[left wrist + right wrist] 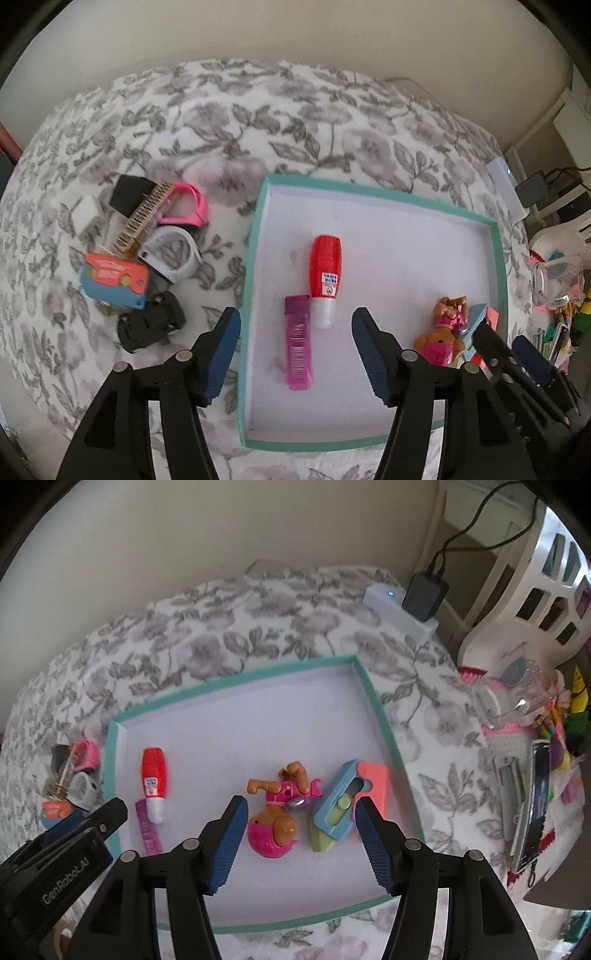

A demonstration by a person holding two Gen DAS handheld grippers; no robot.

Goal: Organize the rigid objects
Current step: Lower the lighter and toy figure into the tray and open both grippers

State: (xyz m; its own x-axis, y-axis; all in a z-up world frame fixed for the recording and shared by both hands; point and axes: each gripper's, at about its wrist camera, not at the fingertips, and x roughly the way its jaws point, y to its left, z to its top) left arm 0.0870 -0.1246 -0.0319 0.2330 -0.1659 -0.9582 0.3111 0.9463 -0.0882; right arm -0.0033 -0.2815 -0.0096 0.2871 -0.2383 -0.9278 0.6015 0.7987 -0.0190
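Note:
A teal-rimmed white tray (258,206) (373,698) lies on a floral blanket. In it lie a red and white bottle (325,275) (154,777), a purple stick (298,350) (147,830), a brown and pink toy figure (443,332) (279,812) and a blue, coral and green toy (347,797). My left gripper (295,354) is open and empty above the purple stick. My right gripper (299,842) is open and empty above the toy figure. A pile left of the tray holds a pink band (188,206), a white band (173,254), a comb (144,218), a small box (114,284) and a black toy car (151,321).
A white power strip (399,609) with a black adapter (424,594) lies at the blanket's far right corner. Beyond the right edge are a glass jar (517,698), colourful clutter (546,775) and white furniture (535,576). A beige wall (295,33) is behind.

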